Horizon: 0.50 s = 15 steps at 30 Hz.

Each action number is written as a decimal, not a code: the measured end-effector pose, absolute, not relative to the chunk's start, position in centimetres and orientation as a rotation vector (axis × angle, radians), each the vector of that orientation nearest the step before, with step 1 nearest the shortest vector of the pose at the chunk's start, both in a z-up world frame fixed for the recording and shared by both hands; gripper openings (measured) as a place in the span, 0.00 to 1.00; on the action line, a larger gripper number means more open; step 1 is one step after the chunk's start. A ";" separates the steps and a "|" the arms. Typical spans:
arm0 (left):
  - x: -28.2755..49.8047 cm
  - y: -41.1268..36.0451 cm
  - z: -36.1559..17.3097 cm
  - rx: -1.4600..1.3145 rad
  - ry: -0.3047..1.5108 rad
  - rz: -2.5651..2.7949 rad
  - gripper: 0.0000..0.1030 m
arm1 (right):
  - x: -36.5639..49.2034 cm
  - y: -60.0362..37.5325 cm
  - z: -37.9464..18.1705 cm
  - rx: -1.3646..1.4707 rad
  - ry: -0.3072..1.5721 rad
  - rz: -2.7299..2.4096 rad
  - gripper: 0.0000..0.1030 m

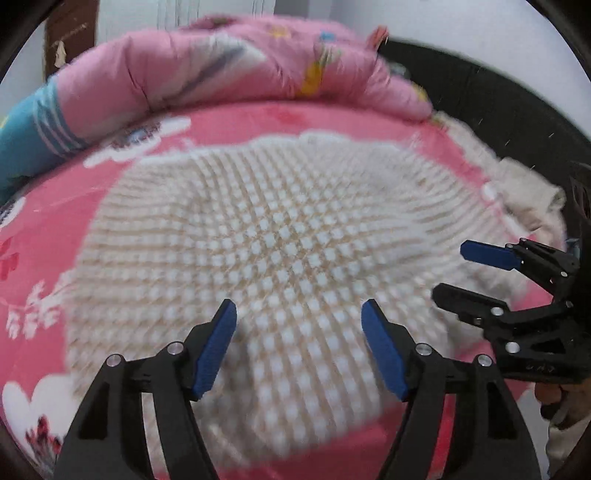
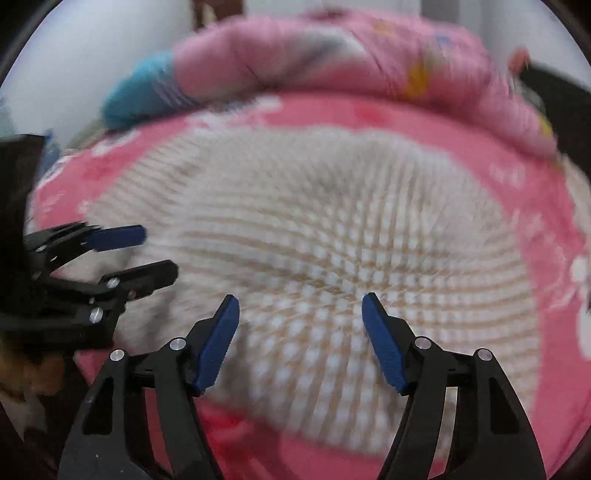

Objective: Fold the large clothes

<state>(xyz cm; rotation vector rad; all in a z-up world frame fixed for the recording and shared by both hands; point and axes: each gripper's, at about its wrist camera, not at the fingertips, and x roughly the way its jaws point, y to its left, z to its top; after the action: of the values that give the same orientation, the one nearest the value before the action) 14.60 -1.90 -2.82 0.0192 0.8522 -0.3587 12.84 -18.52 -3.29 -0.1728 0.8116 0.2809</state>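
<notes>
cream checked knit garment (image 1: 280,236) spread flat on pink floral bedsheet (image 1: 55,236), beneath and ahead of both jaw pairs; left gripper (image 1: 299,314) jaws apart, nothing between; right gripper (image 2: 301,308) jaws apart, empty; pink quilt (image 1: 221,62) beyond

We note a bed under a pink floral sheet (image 1: 236,122). A rolled pink quilt (image 1: 229,62) lies along its far side, a blue striped end (image 1: 33,122) at left. Pale wall (image 1: 461,29) behind; dark furniture (image 1: 498,107) at right, blurred.

2 claws (image 1: 299,347) (image 1: 448,269), 1 knitted garment (image 1: 280,236), 1 pink quilt (image 1: 229,62), 1 bedsheet (image 1: 55,229).
</notes>
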 end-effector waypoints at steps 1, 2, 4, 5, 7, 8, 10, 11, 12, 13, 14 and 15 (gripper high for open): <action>13.6 -1.4 -3.0 0.015 0.835 -0.342 0.69 | 12.4 -18.3 -3.8 -0.199 0.813 0.263 0.64; 13.7 -1.1 -4.1 0.018 0.856 -0.325 0.69 | 12.5 -17.9 -4.9 -0.206 0.842 0.258 0.64; 14.7 -1.1 -7.5 0.037 0.949 -0.282 0.69 | 13.5 -17.3 -9.1 -0.213 0.892 0.245 0.68; 14.5 -1.2 -8.5 0.050 0.928 -0.283 0.69 | 13.3 -17.3 -9.4 -0.220 0.880 0.244 0.68; 13.5 -1.3 -7.8 0.074 0.877 -0.288 0.70 | 12.5 -18.6 -7.6 -0.149 0.888 0.259 0.68; 12.8 -0.9 -6.7 0.049 0.871 -0.297 0.70 | 11.6 -19.8 -6.2 -0.103 0.886 0.262 0.67; 11.0 1.3 -4.7 -0.022 0.810 -0.314 0.70 | 9.2 -22.6 -4.2 -0.065 0.816 0.225 0.69; 10.4 2.3 -4.1 -0.040 0.773 -0.308 0.71 | 8.5 -23.7 -3.9 -0.062 0.794 0.195 0.70; 10.1 3.8 -4.0 -0.061 0.744 -0.278 0.79 | 8.0 -25.4 -4.1 -0.059 0.785 0.135 0.70; 10.8 5.2 -4.8 -0.085 0.773 -0.233 0.80 | 8.1 -27.1 -5.2 -0.038 0.811 0.084 0.71; 12.1 6.5 -5.8 -0.116 0.827 -0.215 0.80 | 9.0 -29.1 -7.6 0.035 0.883 0.067 0.71; 13.5 7.3 -7.3 -0.183 0.892 -0.245 0.80 | 9.4 -30.0 -8.8 0.090 0.918 0.091 0.71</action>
<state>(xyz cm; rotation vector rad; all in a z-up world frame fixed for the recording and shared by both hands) 13.53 7.27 -7.33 -0.1826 0.8924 -0.2449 9.38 -29.97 -8.81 0.0898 0.9182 0.0907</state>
